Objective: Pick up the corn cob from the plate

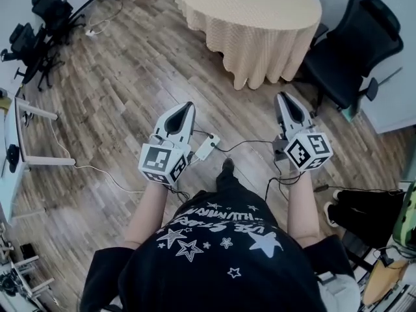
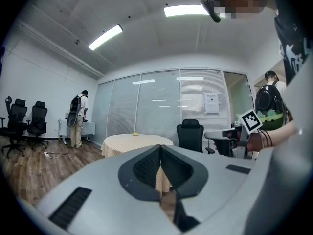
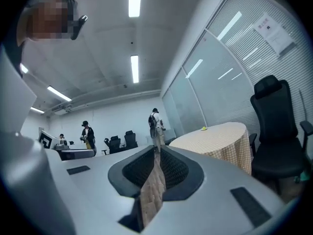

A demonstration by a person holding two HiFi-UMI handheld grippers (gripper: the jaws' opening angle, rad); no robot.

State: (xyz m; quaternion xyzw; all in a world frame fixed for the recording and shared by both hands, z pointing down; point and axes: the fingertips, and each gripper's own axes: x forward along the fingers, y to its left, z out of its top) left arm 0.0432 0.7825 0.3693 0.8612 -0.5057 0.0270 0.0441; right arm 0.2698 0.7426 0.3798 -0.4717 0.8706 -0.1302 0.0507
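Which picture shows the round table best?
The head view. It looks down on the table, biggest there, with its cloth hanging round, though the picture's top edge cuts it. The left gripper view shows it small and far, partly behind the left tool. The right gripper view shows it side-on, at the right.

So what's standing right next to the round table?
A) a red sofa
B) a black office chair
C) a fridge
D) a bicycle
B: in the head view a black office chair stands beside the round table, which has a pale cloth over it.
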